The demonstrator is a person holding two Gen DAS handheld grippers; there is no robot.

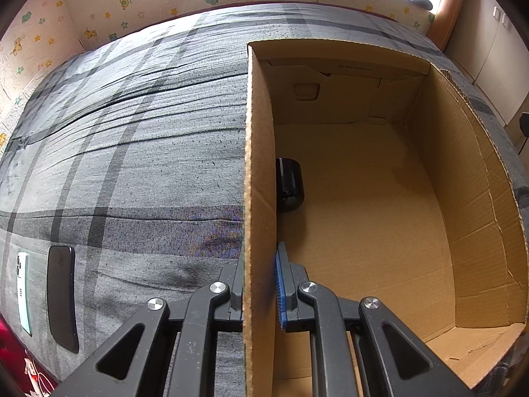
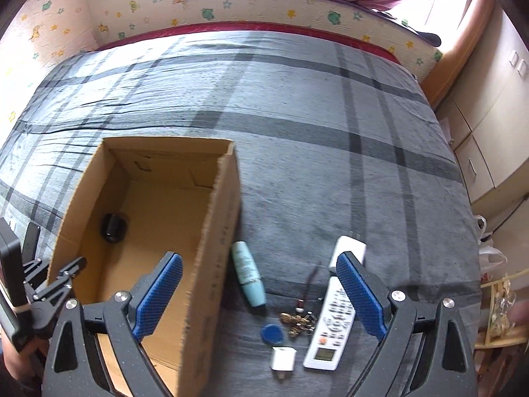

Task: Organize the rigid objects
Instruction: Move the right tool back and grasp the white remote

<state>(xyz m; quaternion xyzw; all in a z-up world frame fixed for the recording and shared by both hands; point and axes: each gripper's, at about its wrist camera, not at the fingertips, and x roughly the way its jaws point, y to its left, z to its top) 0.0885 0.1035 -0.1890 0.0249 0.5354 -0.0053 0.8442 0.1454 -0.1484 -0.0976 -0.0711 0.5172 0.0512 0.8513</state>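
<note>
From the left wrist, I have my left gripper (image 1: 259, 284) clamped on the cardboard box (image 1: 259, 165) wall, steadying it; a black cylinder (image 1: 290, 185) lies inside. From the right wrist, my right gripper (image 2: 259, 292) gapes wide and empty above the teal tube (image 2: 248, 274), remote (image 2: 332, 324) and white plug (image 2: 282, 359) beside the box, ready to pick.
</note>
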